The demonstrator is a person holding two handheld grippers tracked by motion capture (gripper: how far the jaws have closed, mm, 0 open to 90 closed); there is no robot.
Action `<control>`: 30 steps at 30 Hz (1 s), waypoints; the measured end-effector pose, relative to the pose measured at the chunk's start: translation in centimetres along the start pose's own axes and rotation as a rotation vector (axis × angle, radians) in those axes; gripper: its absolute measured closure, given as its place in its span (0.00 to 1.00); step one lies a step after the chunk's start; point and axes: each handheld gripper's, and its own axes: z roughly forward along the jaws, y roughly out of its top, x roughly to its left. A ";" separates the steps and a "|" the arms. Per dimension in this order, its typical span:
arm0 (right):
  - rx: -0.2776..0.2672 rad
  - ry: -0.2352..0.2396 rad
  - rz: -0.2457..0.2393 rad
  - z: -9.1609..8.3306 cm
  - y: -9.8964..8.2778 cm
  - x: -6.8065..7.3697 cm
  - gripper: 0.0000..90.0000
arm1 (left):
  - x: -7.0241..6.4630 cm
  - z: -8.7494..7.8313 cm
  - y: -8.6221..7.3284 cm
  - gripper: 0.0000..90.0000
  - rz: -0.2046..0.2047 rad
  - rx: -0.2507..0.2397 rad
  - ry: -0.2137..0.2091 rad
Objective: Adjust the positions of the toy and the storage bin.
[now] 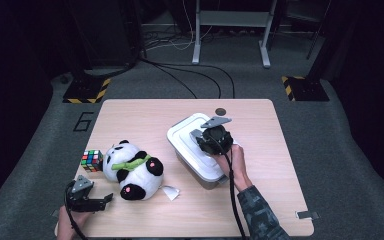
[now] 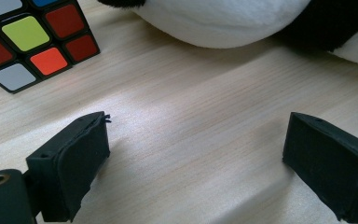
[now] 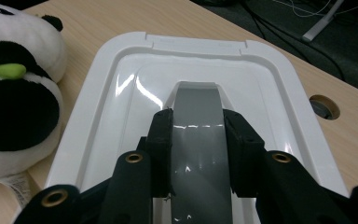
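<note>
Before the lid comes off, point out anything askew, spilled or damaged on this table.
Nothing is spilled or visibly damaged. The plush panda lies on its back beside the Rubik's cube, its tag splayed on the table. The white storage box sits at an angle to the table edges, lid on, the right tool around its grey handle.

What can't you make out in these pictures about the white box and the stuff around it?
- Box contents: high view, white lid covers them.
- Grey handle near end: right gripper view, right gripper clamps its sides.
- Puzzle cube: left gripper view, cut off by top and left edges.
- Panda tag print: too small.
</note>
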 end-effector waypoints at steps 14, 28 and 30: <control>-0.009 -0.001 0.063 1.4 1.1 1.7 0.74 | 0.0 0.0 0.0 0.07 0.000 0.000 0.000; -0.011 -0.002 0.054 3.0 2.4 2.8 0.74 | 0.0 0.0 0.0 0.08 0.000 0.000 0.000; -0.012 -0.005 0.045 3.1 2.4 2.8 0.74 | 0.0 0.0 0.0 0.08 0.000 0.001 0.000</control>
